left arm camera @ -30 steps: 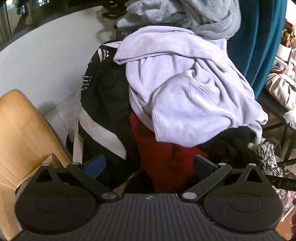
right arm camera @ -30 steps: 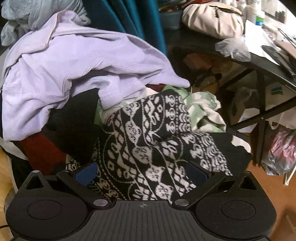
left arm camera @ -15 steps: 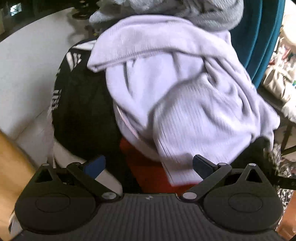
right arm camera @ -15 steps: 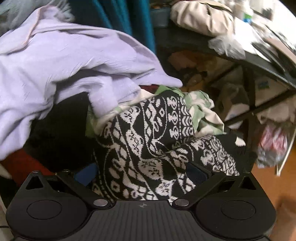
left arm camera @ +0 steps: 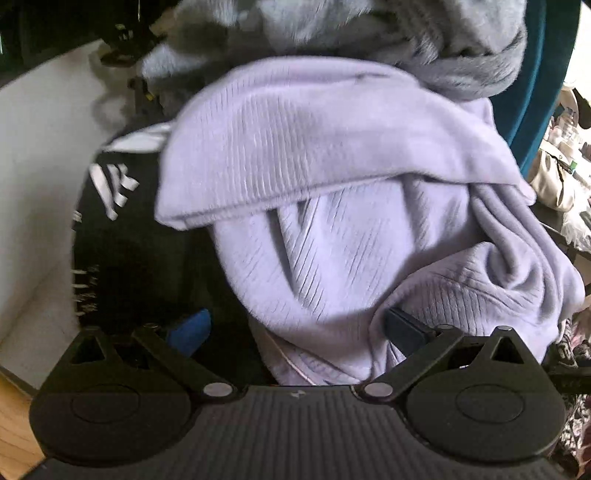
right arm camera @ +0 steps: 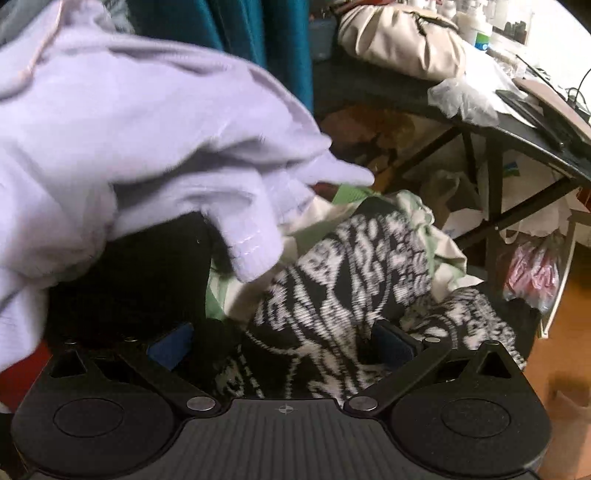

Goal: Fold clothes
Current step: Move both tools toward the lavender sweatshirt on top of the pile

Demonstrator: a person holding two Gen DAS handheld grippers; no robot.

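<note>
Two grippers: both spread wide, neither clamping cloth.
Left gripper: pushed low into the pile, lilac ribbed top sagging between its fingers.
Right gripper: level, black-and-white patterned knit bunched between its fingers.
Lilac top: crumpled, draped over black garment, under grey fleece.

Pale lilac ribbed sweater. Fluffy grey blanket (soft, blurred). Black jacket with white stripes. Black-and-white patterned knit over pale green cloth. Teal curtain. Beige bag on black desk.
</note>
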